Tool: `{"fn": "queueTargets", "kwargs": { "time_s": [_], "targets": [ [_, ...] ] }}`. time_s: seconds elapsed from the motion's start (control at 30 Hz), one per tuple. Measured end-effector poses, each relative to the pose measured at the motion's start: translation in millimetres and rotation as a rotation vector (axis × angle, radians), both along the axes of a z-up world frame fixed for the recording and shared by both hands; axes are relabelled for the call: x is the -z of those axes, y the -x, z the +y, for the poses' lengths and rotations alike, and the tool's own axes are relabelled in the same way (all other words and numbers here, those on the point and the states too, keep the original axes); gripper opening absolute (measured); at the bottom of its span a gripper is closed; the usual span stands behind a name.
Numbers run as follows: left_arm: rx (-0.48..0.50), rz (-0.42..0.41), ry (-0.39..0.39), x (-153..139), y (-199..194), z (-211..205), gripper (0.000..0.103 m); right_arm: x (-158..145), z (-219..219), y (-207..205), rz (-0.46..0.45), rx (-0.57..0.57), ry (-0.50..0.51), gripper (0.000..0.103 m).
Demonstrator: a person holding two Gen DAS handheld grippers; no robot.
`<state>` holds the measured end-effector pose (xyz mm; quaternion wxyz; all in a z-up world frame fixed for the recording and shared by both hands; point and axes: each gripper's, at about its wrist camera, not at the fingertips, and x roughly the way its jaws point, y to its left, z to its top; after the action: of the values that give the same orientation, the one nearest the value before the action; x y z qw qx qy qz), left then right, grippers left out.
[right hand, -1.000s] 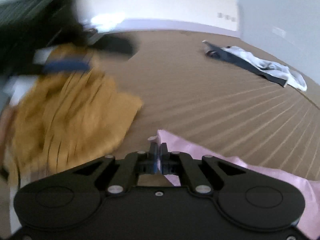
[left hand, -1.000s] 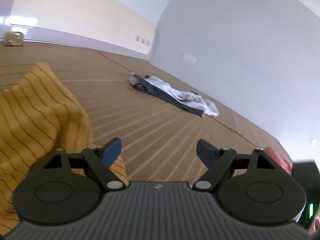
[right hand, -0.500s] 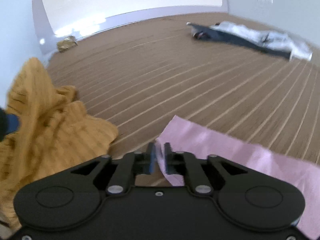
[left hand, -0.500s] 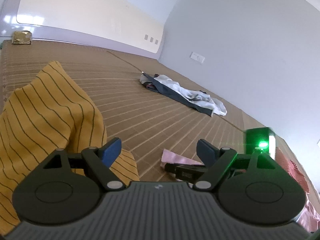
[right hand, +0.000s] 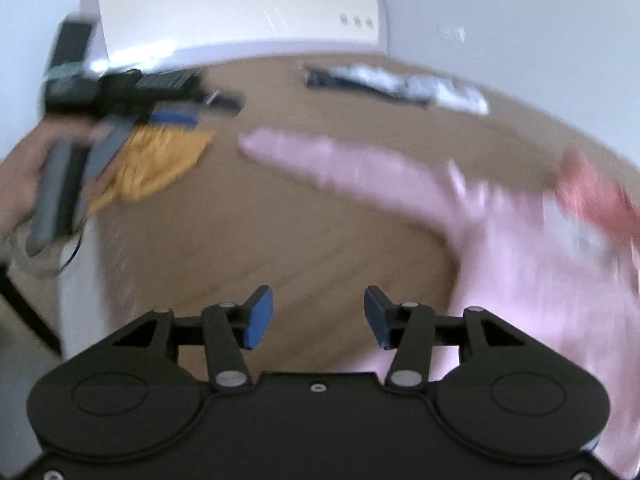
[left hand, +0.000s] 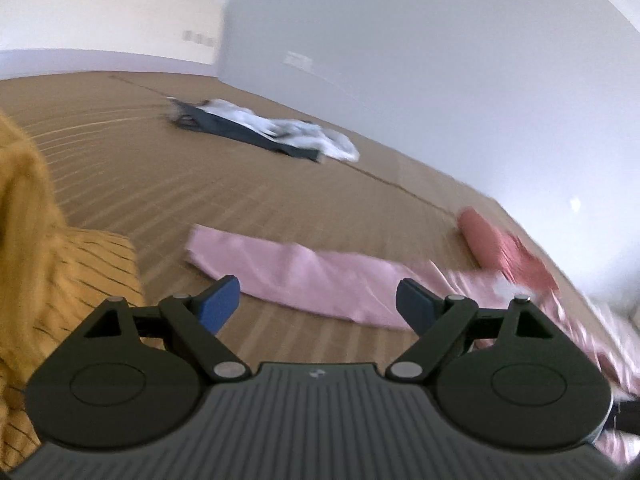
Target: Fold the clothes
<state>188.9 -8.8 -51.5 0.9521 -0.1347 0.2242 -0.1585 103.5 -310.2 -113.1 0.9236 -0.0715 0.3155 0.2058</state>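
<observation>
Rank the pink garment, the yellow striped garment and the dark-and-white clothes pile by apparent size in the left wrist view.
1. Pink garment and yellow striped garment: similar, both cut off by the frame, so unranked.
2. Dark-and-white clothes pile: looks smallest, but lies farthest away, so its true size is unsure.

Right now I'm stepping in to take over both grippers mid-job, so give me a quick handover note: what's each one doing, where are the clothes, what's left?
Left hand-held gripper: open, empty, over the mat.
Right hand-held gripper: open, empty; the view is blurred.
Pink garment: lies stretched out on the mat, ahead of both grippers, not folded.
Yellow striped garment: bunched at the left.
Red garment: crumpled at the far right.
Dark and white clothes: heaped further back.
Done: nothing looks folded.
Left: probably fold the pink one first, then the others.
</observation>
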Motion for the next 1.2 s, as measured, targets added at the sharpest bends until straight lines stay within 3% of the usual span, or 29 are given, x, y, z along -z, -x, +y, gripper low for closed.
{"fn": "queueTargets", "kwargs": {
  "time_s": [0.07, 0.17, 0.3, 0.33, 0.37, 0.43, 0.6, 0.7, 0.8, 0.9, 0.93, 1.0, 1.07, 1.13, 1.2],
  "targets": [
    [0.035, -0.001, -0.018, 0.6, 8.1, -14.4, 0.089, 16.2, 6.8, 27.9, 0.037, -0.024, 0.021, 0.049],
    [0.077, -0.002, -0.036, 0.6, 12.8, -30.6, 0.089, 29.3, 18.0, 46.0, 0.014, -0.036, 0.1, 0.04],
    [0.106, -0.009, -0.066, -2.2, 16.3, -42.0, 0.089, 38.9, 30.2, 52.9, -0.02, -0.047, 0.193, 0.04],
    [0.107, -0.012, -0.071, -3.2, 17.3, -42.5, 0.09, 40.0, 31.3, 55.3, -0.043, -0.048, 0.215, 0.035],
    [0.106, -0.014, -0.074, -4.1, 16.8, -42.1, 0.09, 40.7, 32.1, 57.0, -0.055, -0.048, 0.235, 0.01],
    [0.1, -0.017, -0.075, -6.0, 17.9, -40.8, 0.09, 36.6, 29.0, 52.8, -0.05, -0.029, 0.207, 0.005],
    [0.098, -0.012, -0.058, -10.0, 16.6, -34.5, 0.09, -3.4, -15.1, 49.3, 0.015, -0.035, -0.237, 0.005],
    [0.105, 0.005, -0.05, -10.0, 15.9, -35.2, 0.091, -6.8, -17.6, 47.1, 0.097, -0.1, -0.242, 0.006],
    [0.143, 0.033, -0.041, -7.0, 13.3, -41.0, 0.093, 8.5, -9.6, 52.0, 0.182, -0.188, -0.159, 0.007],
    [0.206, 0.055, -0.032, -2.8, 11.5, -55.0, 0.093, 19.4, -9.6, 58.0, 0.22, -0.2, -0.212, 0.021],
    [0.229, 0.062, -0.038, -1.4, 11.2, -61.1, 0.093, 16.8, -11.3, 60.8, 0.217, -0.21, -0.235, 0.023],
    [0.271, 0.068, -0.078, 1.4, 12.3, -76.6, 0.093, 5.2, -20.3, 66.4, 0.189, -0.218, -0.275, 0.041],
    [0.308, 0.053, -0.136, 5.3, 16.2, -93.3, 0.093, -13.1, -39.9, 70.6, 0.113, -0.167, -0.284, 0.044],
    [0.334, 0.041, -0.205, 9.4, 19.5, -109.0, 0.093, -27.8, -61.7, 65.6, 0.048, -0.062, -0.23, 0.044],
    [0.357, 0.02, -0.263, 14.3, 23.0, -121.1, 0.093, -36.8, -81.1, 50.5, 0.02, 0.037, -0.196, 0.04]
  ]
}}
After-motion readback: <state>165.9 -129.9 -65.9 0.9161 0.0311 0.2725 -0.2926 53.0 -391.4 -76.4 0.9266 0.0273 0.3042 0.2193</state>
